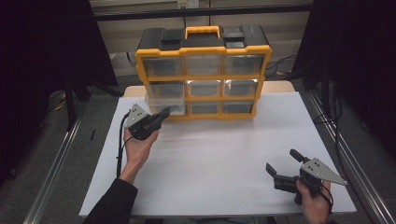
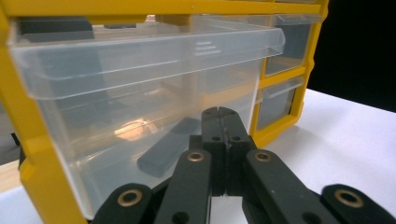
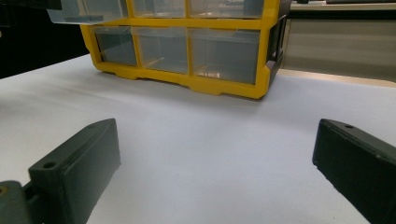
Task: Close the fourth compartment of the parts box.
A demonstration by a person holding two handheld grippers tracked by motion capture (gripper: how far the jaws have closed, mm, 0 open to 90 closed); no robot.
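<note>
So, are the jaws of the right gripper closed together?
No, in the right gripper view the two black jaws of the right gripper stand wide apart, with bare white table between them.

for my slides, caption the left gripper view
Closed left tool against a clear drawer pulled out of the yellow organizer.

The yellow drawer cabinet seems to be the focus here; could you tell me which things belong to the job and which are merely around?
In play:
- yellow drawer cabinet
- pulled-out clear drawer, left column
- dark flat object inside it
- left gripper, jaws shut at the drawer front

Idle or background:
- right gripper, open above the white table
- cables on the floor
</note>
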